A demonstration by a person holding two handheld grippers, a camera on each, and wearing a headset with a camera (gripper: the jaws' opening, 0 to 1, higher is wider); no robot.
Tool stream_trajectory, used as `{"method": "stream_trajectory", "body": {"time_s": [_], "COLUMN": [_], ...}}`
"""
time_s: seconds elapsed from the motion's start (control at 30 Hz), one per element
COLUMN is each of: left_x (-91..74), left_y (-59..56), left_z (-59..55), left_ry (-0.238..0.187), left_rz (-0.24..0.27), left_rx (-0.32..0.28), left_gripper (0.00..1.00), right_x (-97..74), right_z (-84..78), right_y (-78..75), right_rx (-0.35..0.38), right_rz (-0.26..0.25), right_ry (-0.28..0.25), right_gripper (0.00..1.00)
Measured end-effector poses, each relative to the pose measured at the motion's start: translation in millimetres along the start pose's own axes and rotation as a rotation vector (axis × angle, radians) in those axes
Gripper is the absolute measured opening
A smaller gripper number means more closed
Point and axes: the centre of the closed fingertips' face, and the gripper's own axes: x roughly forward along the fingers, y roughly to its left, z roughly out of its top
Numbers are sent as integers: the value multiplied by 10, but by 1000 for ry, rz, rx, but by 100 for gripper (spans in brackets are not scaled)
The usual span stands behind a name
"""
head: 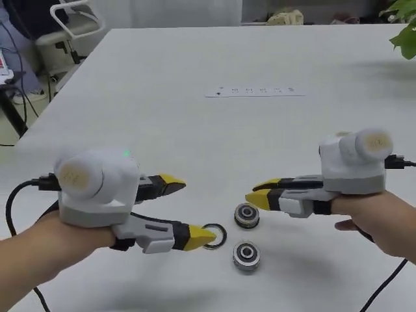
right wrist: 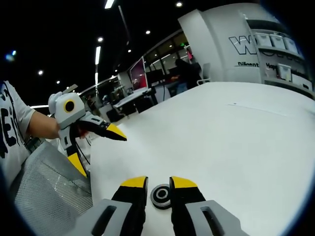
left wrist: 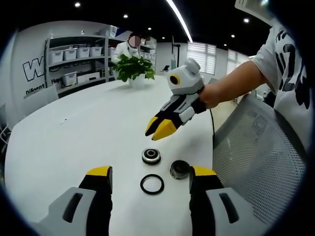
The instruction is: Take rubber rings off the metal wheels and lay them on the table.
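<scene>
White table [head: 195, 78]: wide bare top ahead, left edge runs diag. past a chair [head: 68, 29], far edge near a plant [head: 403, 26].

L gripper [head: 190, 210]: jaws wide apart, holding nothing. The rubber ring [left wrist: 152, 184] lies flat on the table btwn/ahead of them, clear of both in the left gripper view.

R gripper [head: 257, 194]: jaws narrow, nearly closed, empty, tips just above one metal wheel [head: 247, 215]. Second wheel [head: 246, 255] sits just beside it, nearer the person.

Paper strip [head: 255, 91] mid-table, well apart. Shelves w/ bins [left wrist: 74, 64] in the room behind.
</scene>
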Motion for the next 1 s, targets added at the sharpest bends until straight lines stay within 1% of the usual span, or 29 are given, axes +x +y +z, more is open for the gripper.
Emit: {"method": "stream_trajectory", "body": {"time_s": [0.23, 0.37, 0.57, 0.77, 0.9, 1.0], "left_x": [117, 185, 288, 391, 459, 510], "left_y": [45, 48, 54, 68, 44, 35], "left_z": [69, 95, 62, 8, -17, -31], "left_ry": [-1, -4, 11, 26, 36, 42], "left_rz": [-14, -21, -40, -57, -72, -81], "left_rx": [-3, -6, -14, -13, -15, -18], "left_gripper": [58, 57, 54, 51, 50, 48], "right_x": [-113, -130, -129, -110, -88, -64], "right_z": [-37, -86, -169, -294, -380, -419], "right_y": [-71, -95, -100, -107, -128, -137], "right_rx": [-18, -35, -53, -82, -111, -120], "right_rz": [-20, -26, -23, -17, -13, -9], "right_ry": [-2, 10, 28, 62, 89, 101], "right_gripper": [19, 21, 23, 24, 24, 24]}}
